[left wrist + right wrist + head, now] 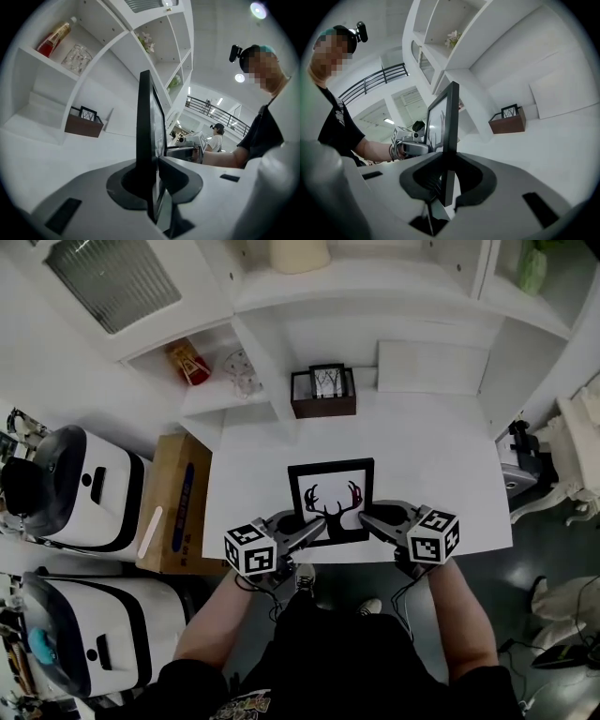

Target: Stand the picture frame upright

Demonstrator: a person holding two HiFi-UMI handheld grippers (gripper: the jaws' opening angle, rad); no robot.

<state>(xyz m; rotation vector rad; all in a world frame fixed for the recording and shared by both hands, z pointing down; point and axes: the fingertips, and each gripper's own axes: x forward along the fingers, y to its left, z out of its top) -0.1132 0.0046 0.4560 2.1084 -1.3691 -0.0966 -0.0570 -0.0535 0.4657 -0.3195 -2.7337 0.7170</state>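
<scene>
The left gripper (309, 527) and right gripper (371, 518) each clamp a lower side edge of the black-rimmed rectangular picture frame (330, 486), near the front edge of the white table (253, 474). It is probably light and stiff, with a breakable front, so the rim is the safest hold.

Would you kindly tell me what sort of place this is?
Probably a mock home corner inside a larger lab or hall: a white desk under built-in shelves, white machines parked beside it, and a railed mezzanine beyond.
</scene>
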